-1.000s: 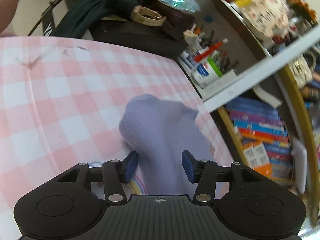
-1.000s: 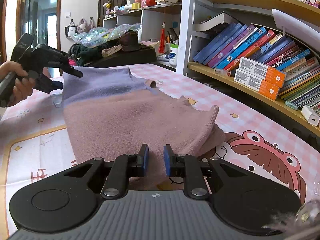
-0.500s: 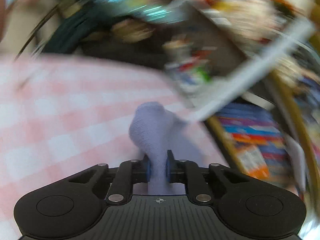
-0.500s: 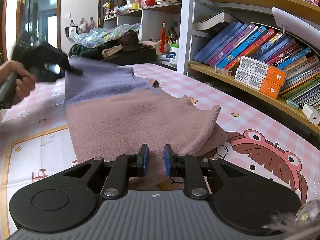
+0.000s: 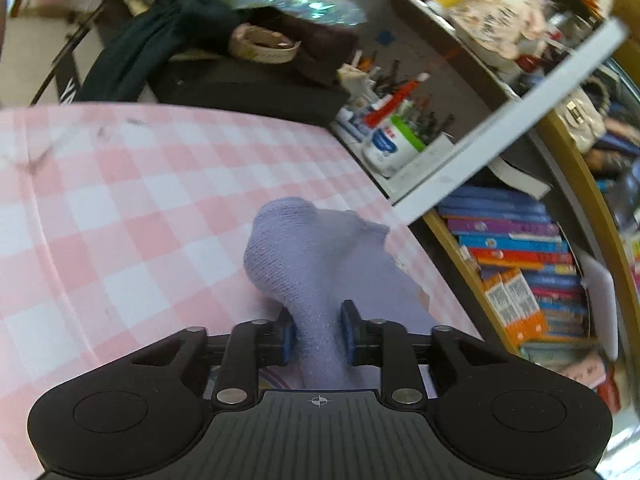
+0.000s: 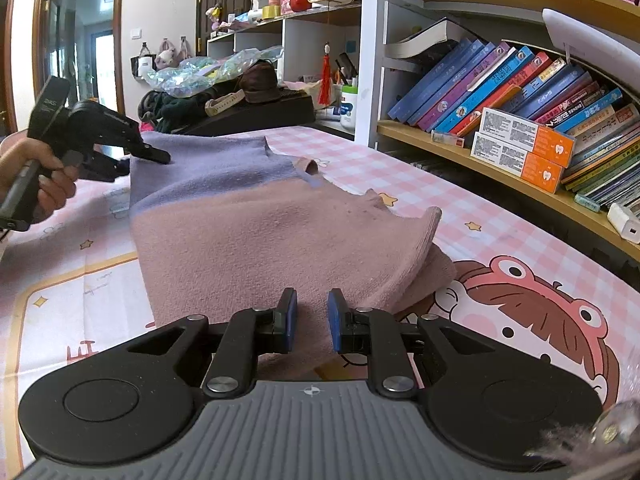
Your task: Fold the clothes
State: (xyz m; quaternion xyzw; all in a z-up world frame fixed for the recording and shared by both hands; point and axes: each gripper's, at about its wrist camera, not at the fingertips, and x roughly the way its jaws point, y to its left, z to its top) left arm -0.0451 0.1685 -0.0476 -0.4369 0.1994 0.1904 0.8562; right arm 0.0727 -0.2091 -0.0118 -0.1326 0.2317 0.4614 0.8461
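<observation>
Knitted wool by the look of it, the sweater [image 6: 256,220], lilac at its far end and dusty pink at the near one, lies spread on the checked tablecloth [image 5: 120,208] beside the bookshelf [image 6: 520,148]. The left gripper [image 5: 318,330] has a bunched lilac fold between its pads, with its jaws opening; the right gripper [image 6: 312,320] is nearly together, pinching the pink hem. Judged soft, light and limp, the knit will sag and stretch between holds, so corners and hems are the sound places to grasp.
</observation>
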